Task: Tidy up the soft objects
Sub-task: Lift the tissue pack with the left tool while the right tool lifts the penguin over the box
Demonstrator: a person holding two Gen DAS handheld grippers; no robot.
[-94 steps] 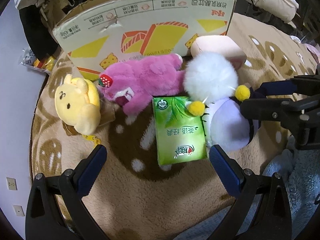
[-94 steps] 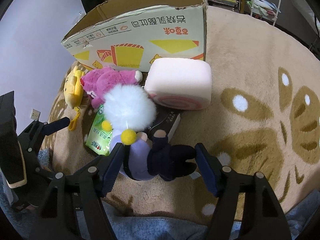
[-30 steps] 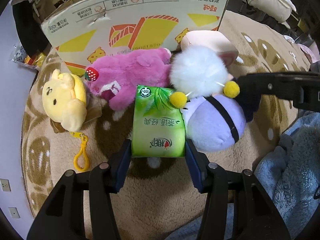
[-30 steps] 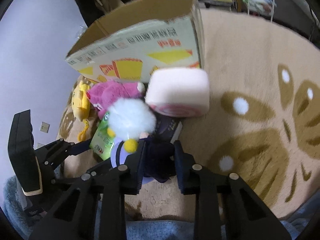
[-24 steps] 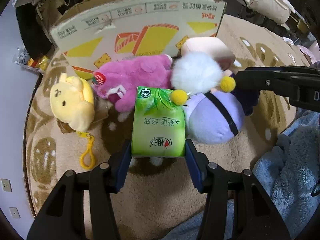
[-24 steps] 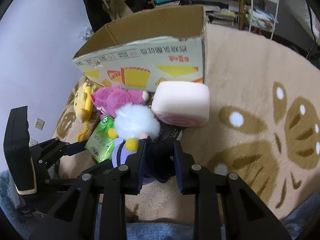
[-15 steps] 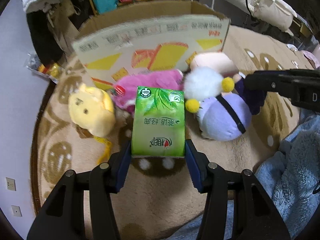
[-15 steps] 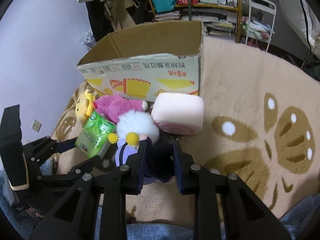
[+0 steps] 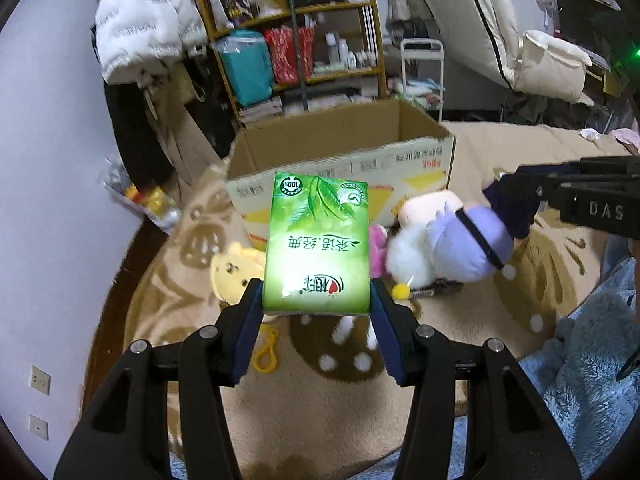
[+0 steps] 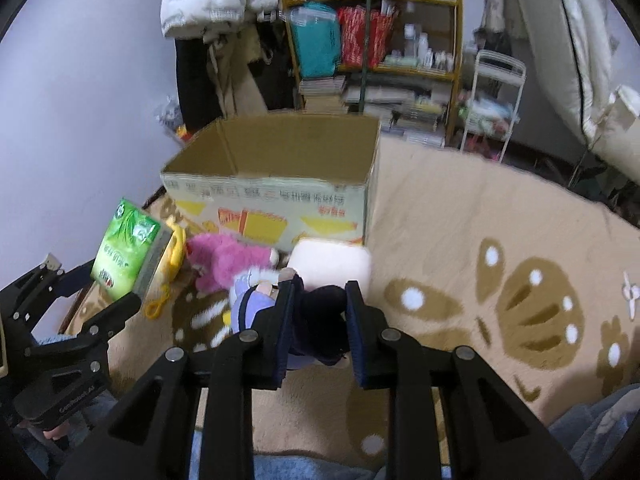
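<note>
The left claw (image 9: 316,300) squeezed a green tissue pack (image 9: 318,246) and held it up in the air in front of the open cardboard box (image 9: 340,160). The right claw (image 10: 318,312) pinched the dark part of a purple doll (image 9: 468,244), which hung off the rug (image 10: 460,240). A pink bear (image 10: 228,258), a yellow toy (image 9: 230,276) and a pink cushion (image 10: 332,262) lay on the rug by the box.

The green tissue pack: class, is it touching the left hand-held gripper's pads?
Touching. In the left wrist view both pads of the left hand-held gripper press the green tissue pack's sides.
</note>
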